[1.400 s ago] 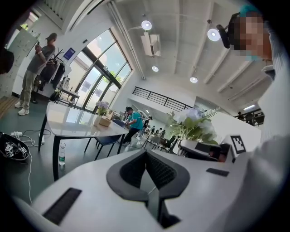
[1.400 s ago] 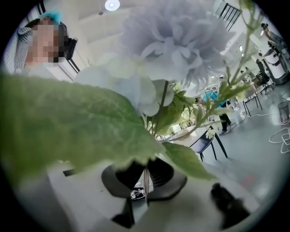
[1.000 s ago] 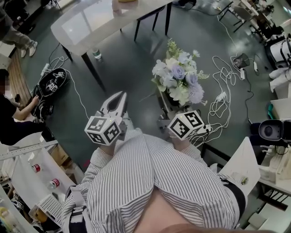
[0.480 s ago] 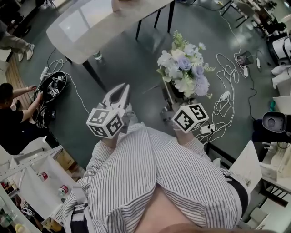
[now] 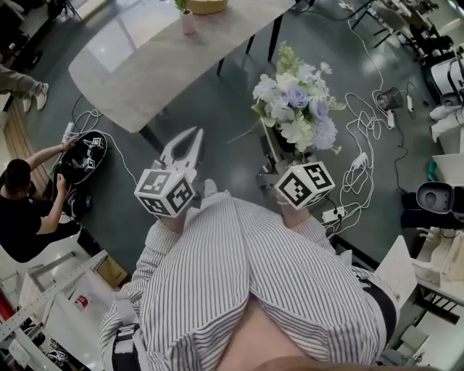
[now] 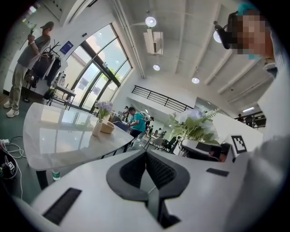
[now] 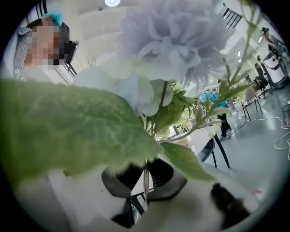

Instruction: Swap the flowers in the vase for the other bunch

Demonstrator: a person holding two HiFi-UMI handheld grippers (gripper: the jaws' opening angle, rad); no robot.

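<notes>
Step in hand: carry of the new bunch to the vase, we judge. Nearest us, the left gripper (image 5: 190, 139) sits centre-left of the head view, jaws pressed together with nothing in them. Right gripper (image 7: 145, 176) is centre-right, jaws clamped on the bunch (image 5: 293, 116) low down, and the blooms stand up beyond it, right of centre. Farther off, the table (image 5: 130, 80) fills the upper left. Vase (image 5: 188, 22) sits on the table's far end at the top edge of frame, well apart from both grippers, with the old flowers (image 6: 103, 107) in it. So we count nothing swapped yet. Next, we reckon: reach the table, open the left jaws, grip the old flowers low and lift them straight out. The vase must stay upright before the bunch goes in.
</notes>
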